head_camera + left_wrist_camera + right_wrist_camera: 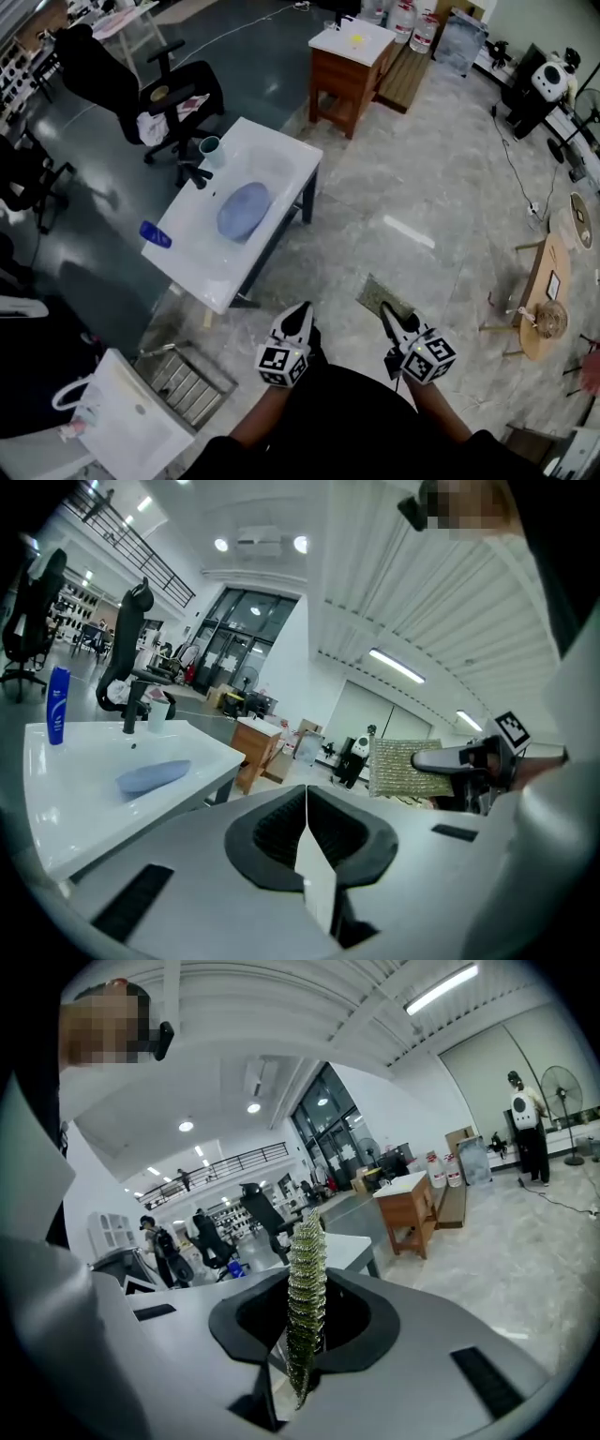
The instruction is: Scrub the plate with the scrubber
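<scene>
A blue plate [244, 209] lies in the basin of the white sink table [202, 272], ahead and to the left of both grippers; in the left gripper view the plate [153, 776] shows on the table's white top. My left gripper [302, 311] is held well short of the table, its jaws [306, 808] shut with nothing between them. Beside it, my right gripper [385, 313] is shut on a flat olive metallic scrubber [375, 292]. That scrubber [306, 1288] stands edge-on between the right jaws, and the left gripper view shows the scrubber's [401, 766] broad face.
On the sink table stand a blue bottle [155, 234], a cup [211, 150] and a dark faucet [131, 714]. A black office chair [141, 94] is behind it and a wooden cabinet [349, 66] farther back. Another white sink unit [131, 422] sits at lower left, with wooden stands [548, 300] at right.
</scene>
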`<control>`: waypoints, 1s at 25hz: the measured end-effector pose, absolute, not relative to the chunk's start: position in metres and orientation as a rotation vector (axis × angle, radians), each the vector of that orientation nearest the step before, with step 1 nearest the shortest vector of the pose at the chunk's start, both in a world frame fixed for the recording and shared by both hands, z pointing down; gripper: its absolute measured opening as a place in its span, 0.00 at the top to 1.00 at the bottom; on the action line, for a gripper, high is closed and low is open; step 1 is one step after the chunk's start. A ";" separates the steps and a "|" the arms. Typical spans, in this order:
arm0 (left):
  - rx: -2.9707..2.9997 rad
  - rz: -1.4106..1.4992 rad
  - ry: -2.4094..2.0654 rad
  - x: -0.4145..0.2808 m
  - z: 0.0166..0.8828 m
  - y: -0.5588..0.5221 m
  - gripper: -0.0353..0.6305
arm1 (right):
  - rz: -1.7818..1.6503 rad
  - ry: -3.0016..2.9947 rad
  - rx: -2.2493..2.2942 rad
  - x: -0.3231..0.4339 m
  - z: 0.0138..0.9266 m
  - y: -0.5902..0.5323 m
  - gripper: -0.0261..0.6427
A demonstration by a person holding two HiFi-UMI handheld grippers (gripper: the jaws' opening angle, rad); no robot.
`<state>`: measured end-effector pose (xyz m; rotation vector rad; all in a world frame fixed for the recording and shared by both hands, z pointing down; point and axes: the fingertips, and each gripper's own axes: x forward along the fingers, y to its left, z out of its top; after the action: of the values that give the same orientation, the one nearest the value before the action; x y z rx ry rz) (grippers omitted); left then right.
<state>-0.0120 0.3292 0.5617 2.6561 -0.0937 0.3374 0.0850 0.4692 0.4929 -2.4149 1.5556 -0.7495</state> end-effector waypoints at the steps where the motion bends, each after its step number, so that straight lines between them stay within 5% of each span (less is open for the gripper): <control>1: 2.646 0.329 -0.108 -0.005 0.560 0.315 0.94 | -0.753 1.578 -2.406 0.092 0.491 0.451 0.87; 25: 2.558 0.218 -0.601 -0.011 0.533 0.106 0.94 | -0.809 2.058 -2.087 0.145 0.478 0.178 0.88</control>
<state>-0.0110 0.1060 0.5327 2.5583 -0.6010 0.2181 0.1452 0.1781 0.4779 -2.0873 2.0584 -0.8090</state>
